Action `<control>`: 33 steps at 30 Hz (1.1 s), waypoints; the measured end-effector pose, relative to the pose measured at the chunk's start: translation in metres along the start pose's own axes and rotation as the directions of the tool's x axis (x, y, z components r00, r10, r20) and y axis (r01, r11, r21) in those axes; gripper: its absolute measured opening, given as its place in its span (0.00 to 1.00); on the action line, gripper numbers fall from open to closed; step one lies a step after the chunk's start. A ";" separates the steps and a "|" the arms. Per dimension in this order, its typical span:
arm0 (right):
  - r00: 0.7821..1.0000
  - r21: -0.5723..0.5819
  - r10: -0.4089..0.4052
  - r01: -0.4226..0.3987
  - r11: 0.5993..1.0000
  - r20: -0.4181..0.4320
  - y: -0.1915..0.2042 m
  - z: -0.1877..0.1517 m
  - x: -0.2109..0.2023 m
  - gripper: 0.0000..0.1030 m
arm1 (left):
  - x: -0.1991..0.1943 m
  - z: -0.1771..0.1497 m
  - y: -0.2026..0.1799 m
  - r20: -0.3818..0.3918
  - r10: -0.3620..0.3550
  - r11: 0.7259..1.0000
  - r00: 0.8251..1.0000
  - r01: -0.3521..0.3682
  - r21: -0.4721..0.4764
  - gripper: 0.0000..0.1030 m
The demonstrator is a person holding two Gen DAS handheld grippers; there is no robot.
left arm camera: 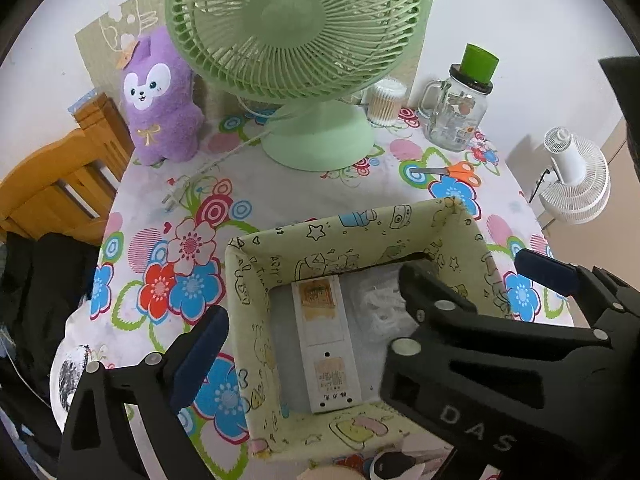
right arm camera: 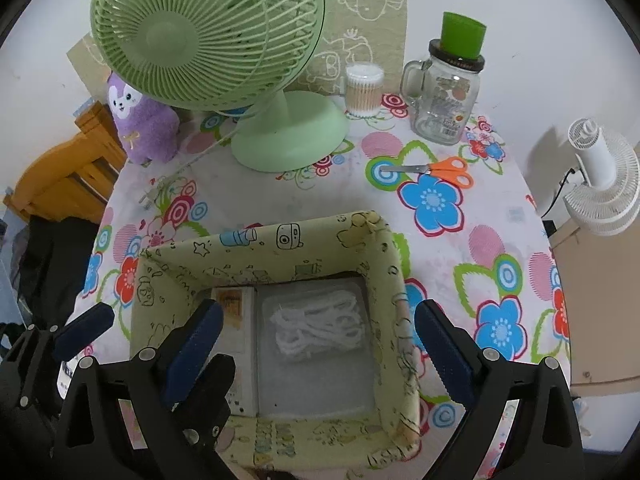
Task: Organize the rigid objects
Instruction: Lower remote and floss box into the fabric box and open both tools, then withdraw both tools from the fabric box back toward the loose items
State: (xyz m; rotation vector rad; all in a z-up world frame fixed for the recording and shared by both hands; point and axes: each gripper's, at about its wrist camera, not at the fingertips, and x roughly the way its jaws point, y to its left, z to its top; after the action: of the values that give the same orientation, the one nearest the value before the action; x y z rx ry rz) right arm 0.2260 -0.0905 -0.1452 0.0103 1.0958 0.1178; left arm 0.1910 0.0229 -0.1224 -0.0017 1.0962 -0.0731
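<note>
A fabric storage box (right arm camera: 276, 240) with cartoon prints occupies the lower centre of both views, standing on the floral tabletop (right arm camera: 460, 248). Inside it, a white rectangular box (left arm camera: 326, 344) lies along the left wall, beside a clear bag of white cord (right arm camera: 320, 328) on the right. The left tool (left arm camera: 360, 300) hovers over the box, fingers apart, straddling the left wall and interior; no object sits between them. The right tool (right arm camera: 320, 340) also stands spread wide above the interior, nothing gripped.

Toward the top of the frame, open tabletop separates the box rim from the green fan (right arm camera: 224, 40), whose plug (right arm camera: 146, 198) lies at left. Orange-handled scissors (right arm camera: 436, 168) lie at upper right, near a glass jar (right arm camera: 444, 96) and a swab tub (right arm camera: 362, 90). A purple plush (right arm camera: 138, 120) stands at the left edge.
</note>
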 end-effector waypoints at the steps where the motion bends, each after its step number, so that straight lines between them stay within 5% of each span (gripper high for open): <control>1: 1.000 0.000 0.000 0.000 1.000 0.004 -0.001 -0.001 -0.003 0.95 | -0.002 -0.001 0.000 0.003 0.003 1.000 1.000 -0.003 0.001 0.95; 33: 0.993 -0.088 0.049 -0.040 0.995 0.109 -0.022 -0.047 -0.107 0.95 | -0.093 -0.048 -0.029 0.104 0.054 0.998 0.993 -0.053 -0.013 0.99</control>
State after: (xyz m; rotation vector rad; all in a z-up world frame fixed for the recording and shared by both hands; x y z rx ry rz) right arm 0.1377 -0.1252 -0.0730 -0.0351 0.9787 0.2020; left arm 0.1042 0.0009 -0.0603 0.0146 0.9920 -0.0186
